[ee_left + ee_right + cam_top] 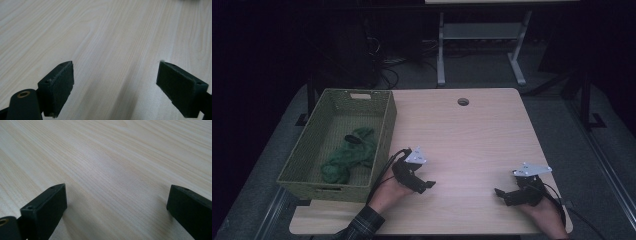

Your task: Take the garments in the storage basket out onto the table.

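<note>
Wood desk, dark room. Left gripper and right gripper both wide, empty, low over near desk. Green cloth lies in basket at left.

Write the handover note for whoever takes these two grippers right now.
Left gripper: open, holding nothing, low over the table beside the basket.
Right gripper: open, holding nothing, near the table's front right corner.
Green cloth: lies bunched inside the basket, apart from both grippers.
Done: the cloth is in the basket.
Left: no other loose thing shows on the tabletop; likely just check the cloth sits fully inside.
</note>
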